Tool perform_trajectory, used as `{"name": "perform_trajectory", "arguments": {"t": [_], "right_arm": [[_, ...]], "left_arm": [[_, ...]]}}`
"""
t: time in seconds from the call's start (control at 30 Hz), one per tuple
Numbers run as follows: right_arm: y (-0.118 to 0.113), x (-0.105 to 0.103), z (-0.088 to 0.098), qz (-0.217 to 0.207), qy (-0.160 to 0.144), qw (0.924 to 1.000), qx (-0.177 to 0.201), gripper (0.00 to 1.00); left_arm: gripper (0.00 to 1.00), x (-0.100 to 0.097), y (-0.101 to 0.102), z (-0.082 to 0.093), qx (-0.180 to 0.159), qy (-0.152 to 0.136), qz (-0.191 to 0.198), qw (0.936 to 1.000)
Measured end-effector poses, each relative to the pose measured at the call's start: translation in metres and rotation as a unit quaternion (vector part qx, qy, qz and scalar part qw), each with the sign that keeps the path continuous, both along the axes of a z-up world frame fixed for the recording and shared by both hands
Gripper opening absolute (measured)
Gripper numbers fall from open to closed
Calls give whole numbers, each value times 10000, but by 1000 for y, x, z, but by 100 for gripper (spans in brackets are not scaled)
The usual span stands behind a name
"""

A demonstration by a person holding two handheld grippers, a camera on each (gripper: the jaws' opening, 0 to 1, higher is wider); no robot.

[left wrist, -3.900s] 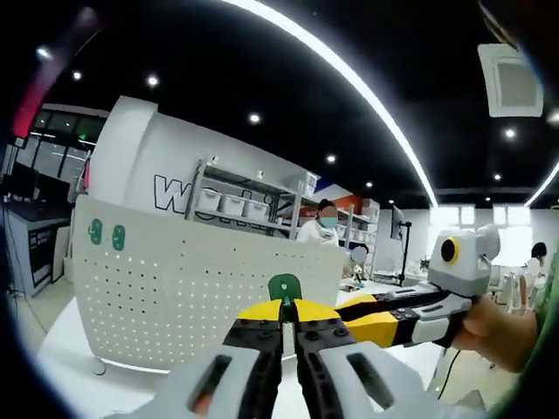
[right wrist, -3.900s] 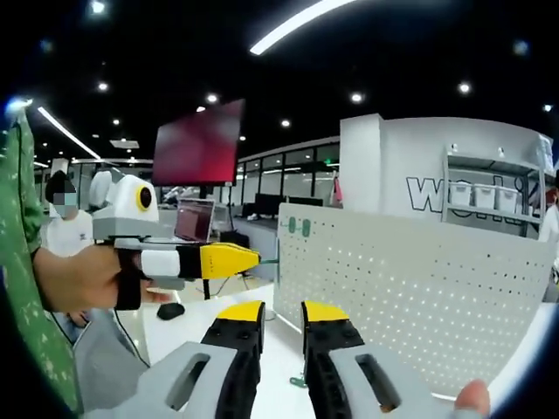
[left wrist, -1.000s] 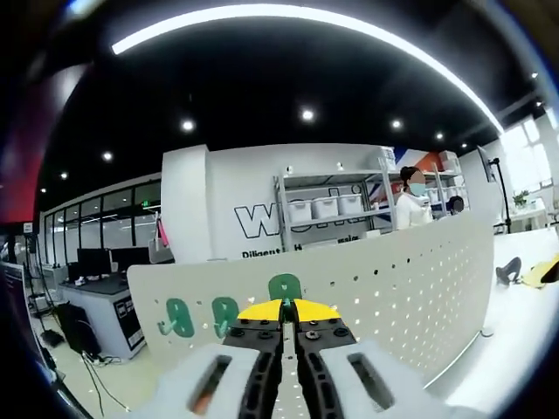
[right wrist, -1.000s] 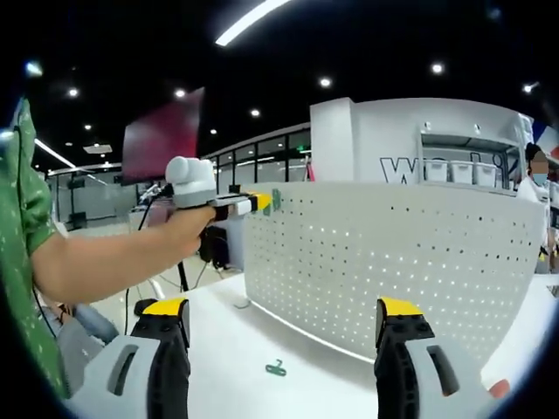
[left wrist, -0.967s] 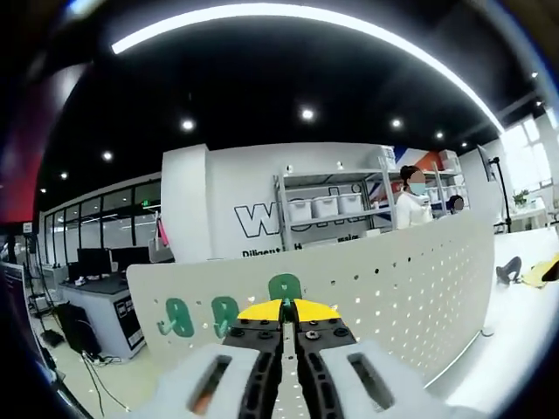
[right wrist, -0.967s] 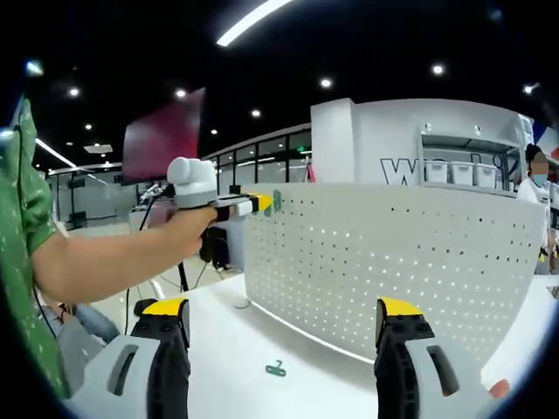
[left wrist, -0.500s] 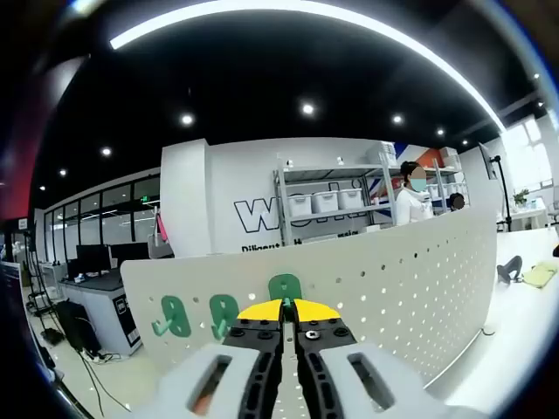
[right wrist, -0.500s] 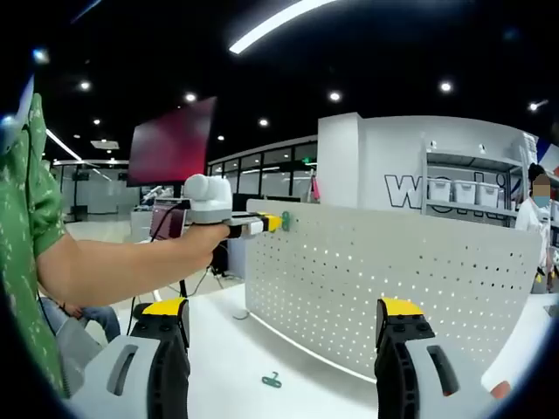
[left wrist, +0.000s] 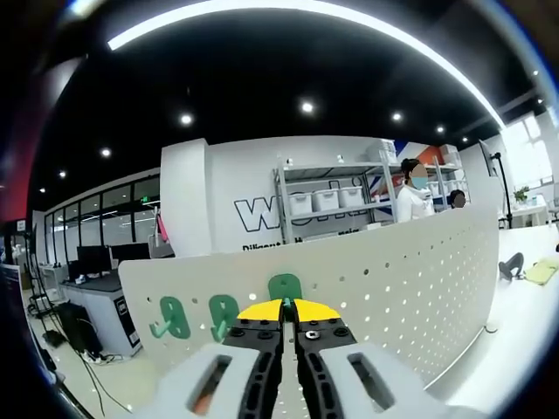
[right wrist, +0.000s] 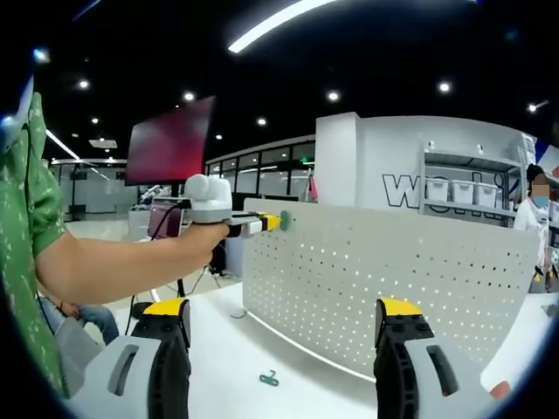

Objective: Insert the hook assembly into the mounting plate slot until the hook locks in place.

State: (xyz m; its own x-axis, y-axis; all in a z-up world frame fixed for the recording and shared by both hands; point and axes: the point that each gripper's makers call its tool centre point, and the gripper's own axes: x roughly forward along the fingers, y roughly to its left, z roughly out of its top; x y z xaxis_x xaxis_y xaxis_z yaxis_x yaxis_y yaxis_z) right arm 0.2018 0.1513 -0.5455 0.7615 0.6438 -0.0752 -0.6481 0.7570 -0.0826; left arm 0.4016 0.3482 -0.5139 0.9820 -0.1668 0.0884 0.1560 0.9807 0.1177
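In the left gripper view my left gripper [left wrist: 286,305] is shut on a green hook [left wrist: 284,287], held against the upper edge of the white perforated mounting plate [left wrist: 393,279]. Two more green hooks [left wrist: 171,316] [left wrist: 223,313] hang on the plate to its left. In the right gripper view the left gripper [right wrist: 266,223] comes in from the left at the plate's [right wrist: 384,279] top left corner, the green hook [right wrist: 284,219] at its tip. My right gripper [right wrist: 278,325] is open wide, nothing between its jaws. A spare green hook [right wrist: 268,378] lies on the white table [right wrist: 218,349].
A person's bare arm [right wrist: 113,262] and green sleeve [right wrist: 22,218] reach in from the left. Shelving with white bins [left wrist: 327,205] and people stand behind the plate. A dark object [left wrist: 510,264] lies on the table at right.
Both views have shifted only slightly. The left gripper stays shut on the hook at the plate's top edge. The right gripper stays open.
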Motion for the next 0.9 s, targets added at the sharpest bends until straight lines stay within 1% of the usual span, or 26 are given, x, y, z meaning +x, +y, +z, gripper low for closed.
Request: {"name": "perform_trajectory", "arguments": {"t": [0.47,0.9], "right_arm": [[1,2,-4,21,68,10000,-3,88],[0,2,-5,16,77,10000,-12,88]], "left_arm": [[3,1,0,0,36,-31,0,10000],[3,4,1,-5,87,12,4,10000]]}}
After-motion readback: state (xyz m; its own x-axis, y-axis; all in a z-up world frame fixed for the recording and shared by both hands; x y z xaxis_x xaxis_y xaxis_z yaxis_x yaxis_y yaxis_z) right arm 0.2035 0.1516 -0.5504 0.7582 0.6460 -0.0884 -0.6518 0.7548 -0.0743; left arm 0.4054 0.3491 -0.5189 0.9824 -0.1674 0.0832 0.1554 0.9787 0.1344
